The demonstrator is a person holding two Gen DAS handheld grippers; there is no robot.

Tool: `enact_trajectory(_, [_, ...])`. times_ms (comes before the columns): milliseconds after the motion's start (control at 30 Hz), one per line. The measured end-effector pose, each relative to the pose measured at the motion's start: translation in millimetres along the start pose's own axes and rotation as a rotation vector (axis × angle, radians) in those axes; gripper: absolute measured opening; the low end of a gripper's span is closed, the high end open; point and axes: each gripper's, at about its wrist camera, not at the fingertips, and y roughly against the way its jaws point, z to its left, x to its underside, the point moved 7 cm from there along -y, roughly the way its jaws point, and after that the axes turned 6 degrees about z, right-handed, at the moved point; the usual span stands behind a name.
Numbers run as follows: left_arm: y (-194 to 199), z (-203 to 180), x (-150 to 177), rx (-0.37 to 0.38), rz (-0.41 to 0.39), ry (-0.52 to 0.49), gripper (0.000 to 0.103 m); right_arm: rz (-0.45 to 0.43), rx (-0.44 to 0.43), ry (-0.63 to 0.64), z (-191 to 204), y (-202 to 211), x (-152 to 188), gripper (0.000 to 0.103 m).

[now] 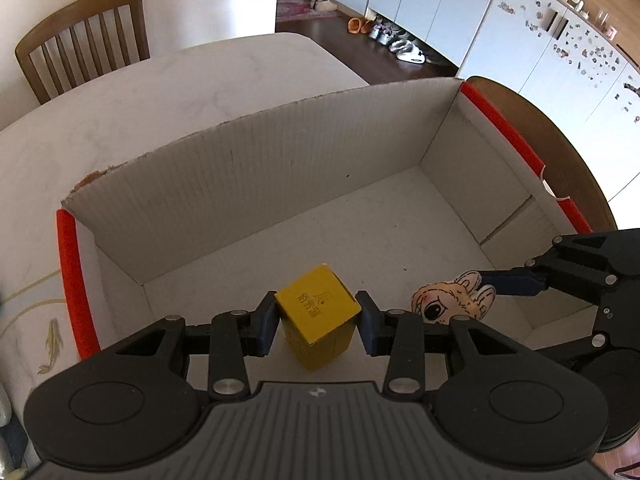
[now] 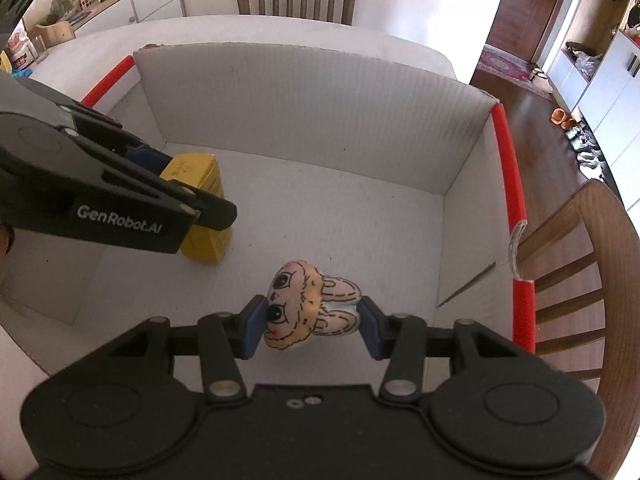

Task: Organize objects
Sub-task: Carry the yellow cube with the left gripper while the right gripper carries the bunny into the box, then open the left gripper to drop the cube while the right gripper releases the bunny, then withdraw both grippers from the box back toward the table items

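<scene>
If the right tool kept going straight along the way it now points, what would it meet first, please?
Probably the floor of the cardboard box. The right tool points steeply down, gripping the plush toy, with bare floor beyond; the gap is hard to judge.

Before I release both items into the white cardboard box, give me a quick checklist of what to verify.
1. Left gripper clamps the small yellow carton: ok.
2. Right gripper clamps the soft cartoon-face plush toy: ok.
3. Both items inside the white cardboard box walls: ok.
4. Carton resting on the box floor: cannot tell.
5. Toy resting on the floor: cannot tell.
6. Grippers apart from each other: ok.
</scene>
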Motion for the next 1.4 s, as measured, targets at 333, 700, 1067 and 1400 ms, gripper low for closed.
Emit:
enact_trajectory(333, [3, -5, -1, -0.038, 0.014, -0.028, 0.060, 0.034, 0.001, 0.031, 10, 1, 2, 0.062])
enact_trajectory(700, [29, 2, 6, -0.040, -0.041, -0.019, 0.062, -0.052, -0.035, 0.004, 10, 34, 5, 0.068])
enact_trajectory(1067, [90, 6, 22, -0.003, -0.171, 0.010, 0.062, -0.169, -0.059, -0.032, 4, 83, -6, 0.069])
enact_trajectory(1400, [143, 23, 51, 0.009, -0.290, 0.025, 0.062, -0.285, -0.048, -0.089, 35, 128, -5, 0.069])
